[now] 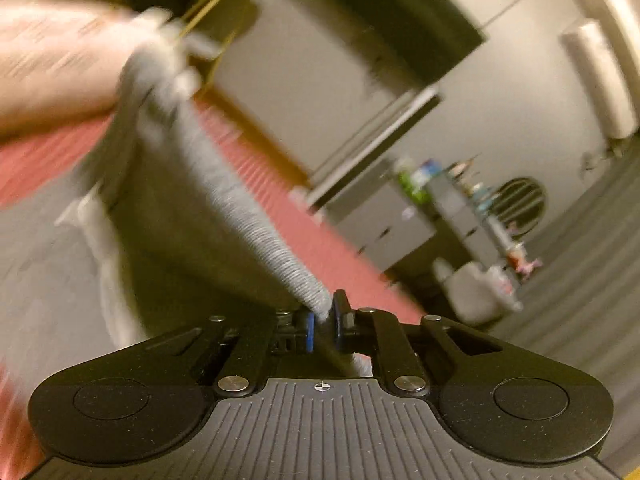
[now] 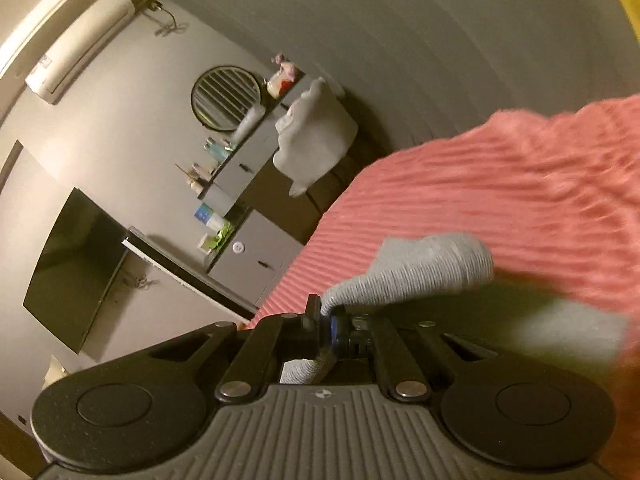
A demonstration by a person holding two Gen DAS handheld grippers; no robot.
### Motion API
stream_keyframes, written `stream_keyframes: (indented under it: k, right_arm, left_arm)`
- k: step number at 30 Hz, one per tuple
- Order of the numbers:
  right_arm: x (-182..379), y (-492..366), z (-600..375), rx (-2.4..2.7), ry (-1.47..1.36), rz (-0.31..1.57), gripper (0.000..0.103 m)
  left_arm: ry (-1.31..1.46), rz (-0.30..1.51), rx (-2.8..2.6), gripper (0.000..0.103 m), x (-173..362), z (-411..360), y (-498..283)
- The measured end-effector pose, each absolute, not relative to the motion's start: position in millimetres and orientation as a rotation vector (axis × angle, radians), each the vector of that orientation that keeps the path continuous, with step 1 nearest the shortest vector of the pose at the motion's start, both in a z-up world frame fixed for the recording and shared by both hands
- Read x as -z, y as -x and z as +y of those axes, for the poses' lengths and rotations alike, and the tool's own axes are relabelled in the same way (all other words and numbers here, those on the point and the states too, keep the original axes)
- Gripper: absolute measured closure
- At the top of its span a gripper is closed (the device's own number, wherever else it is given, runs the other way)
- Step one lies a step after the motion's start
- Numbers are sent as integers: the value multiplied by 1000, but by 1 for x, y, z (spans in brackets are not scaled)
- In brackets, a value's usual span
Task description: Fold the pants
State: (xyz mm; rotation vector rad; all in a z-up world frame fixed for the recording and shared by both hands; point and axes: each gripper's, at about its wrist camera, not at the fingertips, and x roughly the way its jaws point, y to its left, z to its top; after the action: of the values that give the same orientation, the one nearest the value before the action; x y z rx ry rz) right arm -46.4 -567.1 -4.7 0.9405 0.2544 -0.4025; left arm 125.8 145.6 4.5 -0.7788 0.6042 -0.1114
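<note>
Pinching a ribbed grey waistband, your left gripper (image 1: 324,322) has its blue-padded fingers closed tight on the pants (image 1: 192,208), and through the left wrist camera you see that elastic band run as a corded, finely ridged strip from the jaws up toward the top left corner of the view. Below the band the softer grey cloth hangs in a loose, shadowed fold above the pink bedspread (image 1: 348,256), whose surface is ribbed in narrow parallel rows. At the far end of the band a blurred bare forearm (image 1: 52,64) and a smeared pale shape meet the cloth; you cannot tell what that shape is. Beyond the bed's edge stand a dark flat television (image 1: 400,20) and a grey cabinet (image 1: 384,216). Through the right wrist camera, your right gripper (image 2: 325,320) is likewise clamped shut on the pants (image 2: 432,264), with a ridged grey hem bunched into a rounded roll just past the fingers and a tail of it poking back between the black linkage bars. That roll sits over the pink bedspread (image 2: 500,184) near its left edge. A round slatted mirror (image 2: 226,98) and a white air conditioner (image 2: 80,40) hang on the matte wall.
</note>
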Motion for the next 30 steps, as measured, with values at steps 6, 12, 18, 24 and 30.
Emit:
stream_keyframes:
  k: [6,12,18,24,30]
  right_arm:
    - [67,78,-568,509,-970,429,98]
    - [99,84,-570,481,-1089,410,83]
    - [98,63,-576,443,-1142,392,56]
    - [70,54,-581,455,-1059,400,98]
    - [40,78,-571,408,-897,225,98]
  left_arm:
    - [818,810,-131,78,75,166,-102]
    - [979,727,-189,26,82,194,-127]
    - [1027,777,-230,48,107,197,-168]
    - [1026,742,-232,91,99,208,-154]
    - [832,721,-258,84,71,194,-136]
